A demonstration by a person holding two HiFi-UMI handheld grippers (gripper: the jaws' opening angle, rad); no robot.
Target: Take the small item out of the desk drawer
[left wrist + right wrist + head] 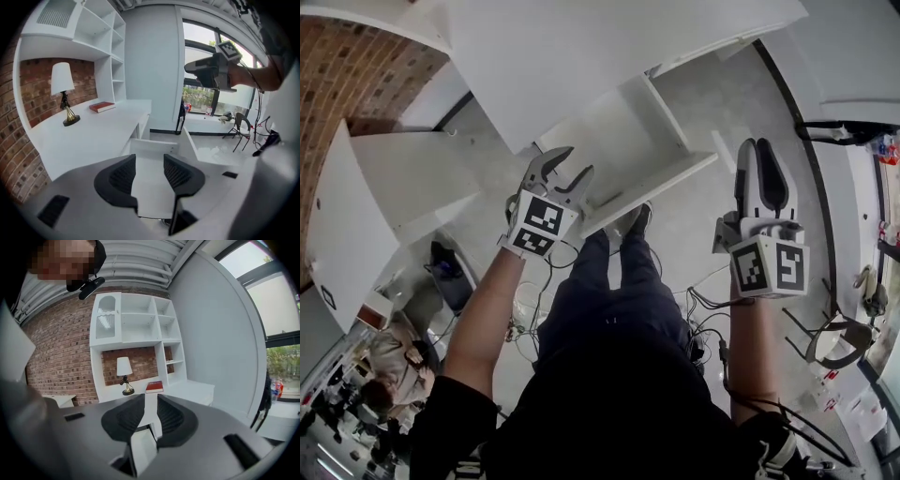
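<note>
Both tools up over the open drawer, nothing grabbed

Left tool (572,164) hangs over the pulled-out white drawer (614,131) of the desk (581,56), jaws moderately wide with only the drawer's bare white bottom showing between them. Right tool (759,150) is off to the side over the floor, jaws at a narrow gap and empty too. Can't make out the small item in any view. Lamp (63,93) and red book (101,107) sit on the desk.
</note>
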